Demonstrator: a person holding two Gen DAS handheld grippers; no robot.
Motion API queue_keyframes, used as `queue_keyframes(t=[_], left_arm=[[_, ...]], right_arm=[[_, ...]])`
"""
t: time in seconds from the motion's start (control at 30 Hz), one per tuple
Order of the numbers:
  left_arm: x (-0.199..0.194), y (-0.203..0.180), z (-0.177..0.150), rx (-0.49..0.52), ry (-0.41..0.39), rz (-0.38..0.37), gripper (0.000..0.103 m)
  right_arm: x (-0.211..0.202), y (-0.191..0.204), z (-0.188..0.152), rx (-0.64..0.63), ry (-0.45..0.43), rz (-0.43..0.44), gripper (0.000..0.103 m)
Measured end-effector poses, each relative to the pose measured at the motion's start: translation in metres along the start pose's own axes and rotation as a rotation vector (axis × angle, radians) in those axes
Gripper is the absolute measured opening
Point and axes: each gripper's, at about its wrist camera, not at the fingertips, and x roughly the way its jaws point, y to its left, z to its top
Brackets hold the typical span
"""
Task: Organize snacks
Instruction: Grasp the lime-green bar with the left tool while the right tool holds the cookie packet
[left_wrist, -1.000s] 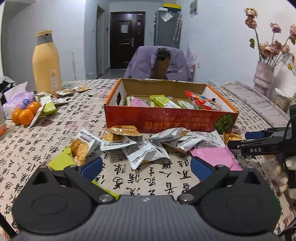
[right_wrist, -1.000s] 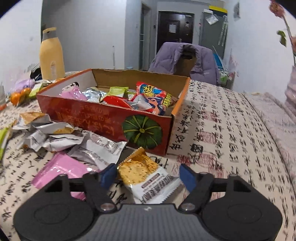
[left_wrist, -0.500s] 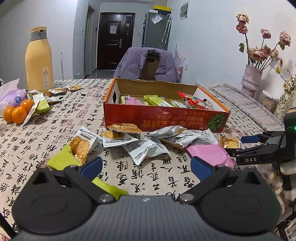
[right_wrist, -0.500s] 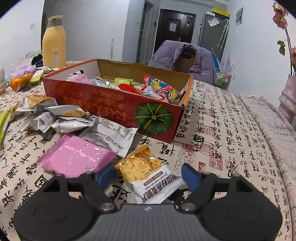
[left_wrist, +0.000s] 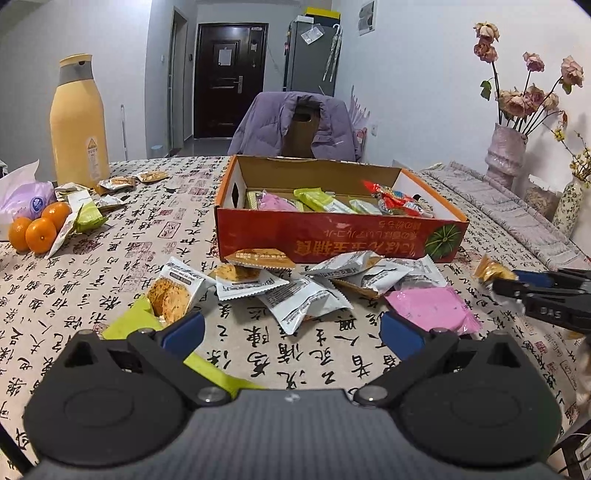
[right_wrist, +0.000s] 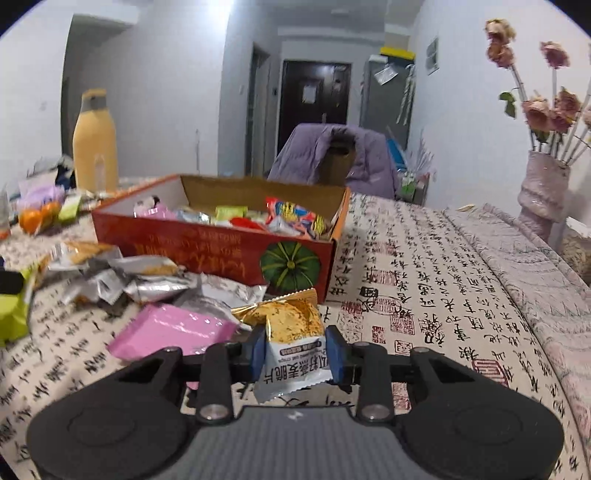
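An orange-red cardboard box with several snacks inside stands mid-table. In front of it lie loose silver cracker packets, a pink packet and a green packet. My left gripper hovers open over the cloth just short of that pile, with nothing between its fingers. To the right of the pile, my right gripper has its jaws closing. Its blue pads press both sides of a gold-and-white cracker packet. The same packet shows at the tip of the right gripper in the left wrist view.
A tall yellow bottle, oranges and more packets sit at the far left. A chair with a purple jacket stands behind the box. A vase of dried flowers is at the right.
The right gripper's jaws have come together on the gold-and-white cracker packet, which lay loose between them before, and the gripper has drawn back from the box. The left gripper has hardly shifted.
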Motion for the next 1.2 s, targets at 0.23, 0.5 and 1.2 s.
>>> queue_keyframes(t=[0.23, 0.5, 1.2], left_arm=[[0.0, 0.016, -0.005, -0.006, 0.018, 0.061, 0.103], [0.008, 0.047, -0.007, -0.079, 0.063, 0.207, 0.103], [0.025, 0.062, -0.026, -0.087, 0.143, 0.219, 0.041]], right_arm=[[-0.02, 0.009, -0.008, 0.048, -0.068, -0.009, 0.033], [-0.02, 0.011, -0.015, 0.074, -0.061, -0.009, 0.033], [-0.033, 0.034, -0.016, 0.057, -0.051, -0.043, 0.033]])
